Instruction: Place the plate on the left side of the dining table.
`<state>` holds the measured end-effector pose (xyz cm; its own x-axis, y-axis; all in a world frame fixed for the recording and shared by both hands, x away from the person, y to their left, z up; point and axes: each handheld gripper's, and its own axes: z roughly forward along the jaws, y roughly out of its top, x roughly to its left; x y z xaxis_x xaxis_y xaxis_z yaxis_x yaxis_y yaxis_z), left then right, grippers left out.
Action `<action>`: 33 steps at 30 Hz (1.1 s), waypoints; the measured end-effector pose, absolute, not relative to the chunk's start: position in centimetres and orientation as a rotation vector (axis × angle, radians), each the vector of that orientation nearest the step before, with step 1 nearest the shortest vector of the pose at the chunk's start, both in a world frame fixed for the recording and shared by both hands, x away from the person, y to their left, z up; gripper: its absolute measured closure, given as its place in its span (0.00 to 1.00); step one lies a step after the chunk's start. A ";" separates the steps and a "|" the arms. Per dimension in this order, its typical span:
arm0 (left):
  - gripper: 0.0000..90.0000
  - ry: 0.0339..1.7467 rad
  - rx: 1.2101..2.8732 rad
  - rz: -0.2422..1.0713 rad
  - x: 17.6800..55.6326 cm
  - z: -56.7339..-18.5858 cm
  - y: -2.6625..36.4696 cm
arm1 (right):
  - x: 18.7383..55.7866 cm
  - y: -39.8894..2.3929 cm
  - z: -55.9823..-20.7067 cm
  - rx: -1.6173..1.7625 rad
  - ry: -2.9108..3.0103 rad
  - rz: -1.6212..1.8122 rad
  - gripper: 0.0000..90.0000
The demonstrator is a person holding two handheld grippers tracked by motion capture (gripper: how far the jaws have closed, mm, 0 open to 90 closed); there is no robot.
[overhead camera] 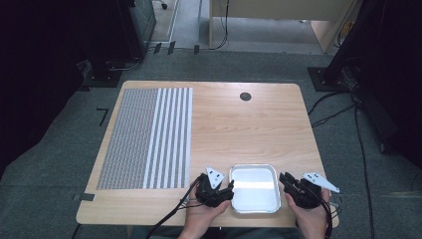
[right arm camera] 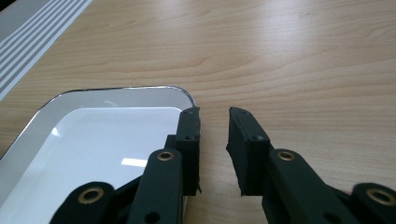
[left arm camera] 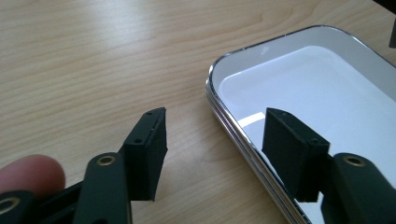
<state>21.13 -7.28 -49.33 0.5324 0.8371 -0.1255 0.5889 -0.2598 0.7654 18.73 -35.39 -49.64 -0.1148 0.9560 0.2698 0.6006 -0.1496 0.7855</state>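
Striped matting (overhead camera: 144, 137) covers the table's (overhead camera: 239, 124) left part, from about nine o'clock up to eleven, grey mesh on its outer half and white bars on its inner half. At six o'clock, near the front edge, lies a shiny metal tray (overhead camera: 254, 188), rectangular with rounded corners and a pale, bare floor.

Left gripper (overhead camera: 226, 191) sits at the tray's nine o'clock side. In the left gripper view (left arm camera: 212, 154) its jaws straddle the tray's rim: one pad over bare wood, the other above the tray floor, with the rim running between them and a clear gap on both sides. Nothing is pinched; it is released.

Right gripper (overhead camera: 284, 180) sits at the tray's three o'clock side. In the right gripper view (right arm camera: 214, 149) its jaws stand narrowly parted, one just over the tray's rim by the corner, the other over wood. Whether that pad touches the rim I cannot tell.

A dark round grommet (overhead camera: 245, 96) sits at twelve o'clock.
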 end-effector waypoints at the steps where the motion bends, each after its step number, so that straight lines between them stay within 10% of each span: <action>1: 0.54 1.140 1.963 0.370 21.0 -49.5 -7.4 | 18.8 -35.3 -49.8 1.763 1.711 1.162 0.84; 33: 0.81 1.104 1.990 0.248 21.0 -50.0 -7.8 | 19.0 -36.4 -50.6 1.959 1.688 1.383 0.89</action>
